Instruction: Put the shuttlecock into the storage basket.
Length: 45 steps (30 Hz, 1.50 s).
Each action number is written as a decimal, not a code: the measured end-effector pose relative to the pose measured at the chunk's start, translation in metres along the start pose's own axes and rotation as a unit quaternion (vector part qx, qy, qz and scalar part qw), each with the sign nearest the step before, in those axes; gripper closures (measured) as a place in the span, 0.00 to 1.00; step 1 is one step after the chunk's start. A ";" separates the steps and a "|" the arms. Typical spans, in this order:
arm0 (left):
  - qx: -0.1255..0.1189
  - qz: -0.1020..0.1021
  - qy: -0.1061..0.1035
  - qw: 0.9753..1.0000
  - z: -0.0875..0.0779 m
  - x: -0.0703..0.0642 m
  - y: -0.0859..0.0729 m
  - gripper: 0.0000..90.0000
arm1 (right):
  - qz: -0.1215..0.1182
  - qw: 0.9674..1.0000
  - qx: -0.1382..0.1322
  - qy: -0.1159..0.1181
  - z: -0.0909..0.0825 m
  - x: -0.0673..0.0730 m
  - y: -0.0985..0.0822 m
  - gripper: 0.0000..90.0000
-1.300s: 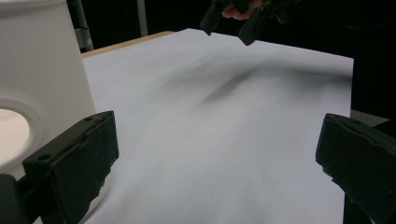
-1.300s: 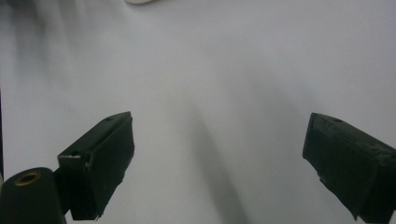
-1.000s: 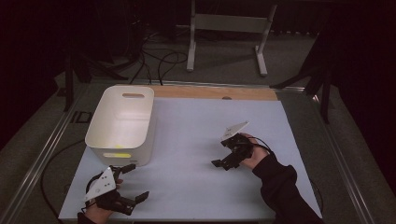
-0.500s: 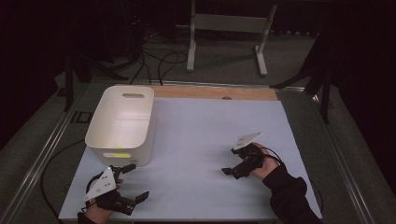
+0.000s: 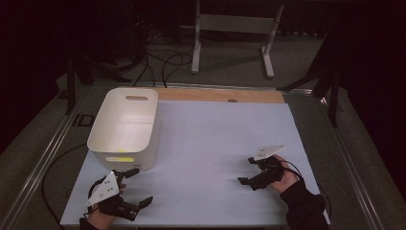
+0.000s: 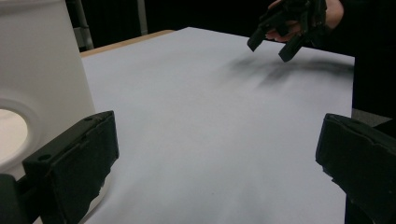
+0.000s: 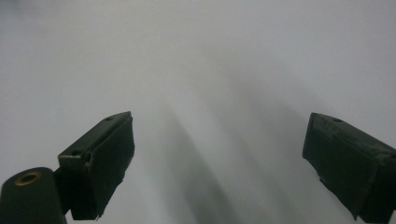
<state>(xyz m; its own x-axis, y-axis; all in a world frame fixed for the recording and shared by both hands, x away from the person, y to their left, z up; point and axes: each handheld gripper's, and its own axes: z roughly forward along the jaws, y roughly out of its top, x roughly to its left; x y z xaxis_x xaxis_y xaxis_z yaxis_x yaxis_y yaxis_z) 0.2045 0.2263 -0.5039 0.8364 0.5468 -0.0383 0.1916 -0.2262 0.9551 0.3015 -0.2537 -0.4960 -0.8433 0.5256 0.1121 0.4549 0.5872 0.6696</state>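
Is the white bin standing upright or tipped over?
Upright. In the high view the white bin sits on its base on the table sheet, open top facing up. Its inside looks empty.

Near-left hand [image 5: 98, 218] cut by the high view's bottom edge | white plastic bin [image 6: 39, 84] cropped at left and top in left gripper view, its base behind the near jaw | pale table sheet [image 7: 196, 56] blurred in right gripper view, surface detail unreadable | yellow mark [image 5: 119, 159] on bin wall too small to read
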 end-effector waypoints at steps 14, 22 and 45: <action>0.000 -0.001 0.001 1.000 0.000 0.000 0.000 0.00 | 0.029 0.999 -0.032 -0.027 -0.018 -0.004 -0.035 0.10; 0.001 -0.001 0.001 1.000 0.001 0.000 0.000 0.00 | 0.031 0.997 -0.054 -0.040 -0.025 -0.006 -0.046 0.10; 0.005 -0.001 0.002 1.000 0.002 0.001 -0.001 0.00 | 0.005 0.998 -0.056 -0.028 -0.008 -0.003 -0.049 0.10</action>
<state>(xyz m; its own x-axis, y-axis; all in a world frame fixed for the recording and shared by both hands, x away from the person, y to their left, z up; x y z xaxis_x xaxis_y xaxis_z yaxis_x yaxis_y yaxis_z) 0.2058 0.2255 -0.5058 0.8334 0.5513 -0.0389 0.1988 -0.2334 0.9518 0.2799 -0.2890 -0.5234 -0.8197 0.5670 0.0805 0.4264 0.5104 0.7468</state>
